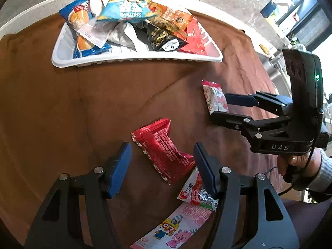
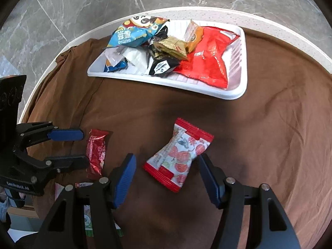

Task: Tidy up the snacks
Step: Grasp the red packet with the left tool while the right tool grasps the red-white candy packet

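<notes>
Clearly legible writing is scarce: the blue cartoon bag (image 1: 126, 8) on top of the heap reads "SHUTAO" upside down, the body of the right tongs (image 1: 217, 108) carries "DAS" in the left wrist view, and the body of the left tongs (image 2: 83, 147) shows "GenRobot.AI" in the right wrist view. The red packet (image 1: 164, 151) has dense small white print that cannot be read.

A white tray (image 2: 238, 91) sits on the brown cloth (image 2: 280, 145) at the far side of the round tabletop (image 2: 290, 31). Its pile holds the blue cartoon bag, a large red bag (image 2: 209, 62), a black packet with a white label (image 2: 161, 66), a gold packet (image 2: 172, 46), an orange packet (image 2: 194, 36), some white wrappers (image 2: 134, 59) and a blue-and-orange packet (image 1: 77, 14); an exact count of the heap cannot be made.

Four snacks lie loose on the cloth outside the tray. One red packet lies just ahead of the left tongs, between their wide-open blue pads (image 1: 118, 166) without touching them. One white packet with red ends and red fruit pictures (image 2: 179, 155) lies just ahead of the right tongs, whose pads (image 2: 124, 182) are likewise spread wide and apart from it. Near the right pad of the left tongs lies a small red-and-white crinkled wrapper (image 1: 195, 193), and beside it a pink packet with cartoon characters (image 1: 176, 226).
</notes>
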`<control>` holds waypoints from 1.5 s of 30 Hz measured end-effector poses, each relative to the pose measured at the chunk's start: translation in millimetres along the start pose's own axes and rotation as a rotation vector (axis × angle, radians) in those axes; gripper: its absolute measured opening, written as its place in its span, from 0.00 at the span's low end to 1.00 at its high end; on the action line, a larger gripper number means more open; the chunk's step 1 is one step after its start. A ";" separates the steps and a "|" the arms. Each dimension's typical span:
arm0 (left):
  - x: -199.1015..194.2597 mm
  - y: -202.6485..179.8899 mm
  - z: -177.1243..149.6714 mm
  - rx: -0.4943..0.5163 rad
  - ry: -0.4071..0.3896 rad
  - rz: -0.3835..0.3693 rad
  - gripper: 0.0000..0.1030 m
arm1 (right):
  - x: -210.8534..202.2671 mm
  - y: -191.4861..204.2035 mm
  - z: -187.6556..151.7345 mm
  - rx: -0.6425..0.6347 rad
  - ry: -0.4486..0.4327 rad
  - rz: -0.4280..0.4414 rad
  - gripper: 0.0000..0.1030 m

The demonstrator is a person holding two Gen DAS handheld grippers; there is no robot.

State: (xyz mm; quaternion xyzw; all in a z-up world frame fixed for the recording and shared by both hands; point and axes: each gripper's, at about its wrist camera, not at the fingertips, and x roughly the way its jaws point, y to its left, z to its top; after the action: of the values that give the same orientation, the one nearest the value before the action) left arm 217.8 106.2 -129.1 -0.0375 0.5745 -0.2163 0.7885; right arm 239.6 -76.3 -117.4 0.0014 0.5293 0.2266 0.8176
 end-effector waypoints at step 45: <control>30.1 -22.8 6.9 0.127 -0.008 0.047 0.28 | -0.4 3.1 -6.1 -0.075 -0.026 0.012 0.39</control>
State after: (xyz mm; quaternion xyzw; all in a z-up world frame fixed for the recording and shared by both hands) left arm 224.8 72.7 -146.5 0.0251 0.5573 -0.2336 0.7964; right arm 233.1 -75.1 -119.0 -0.0232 0.5098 0.2509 0.8226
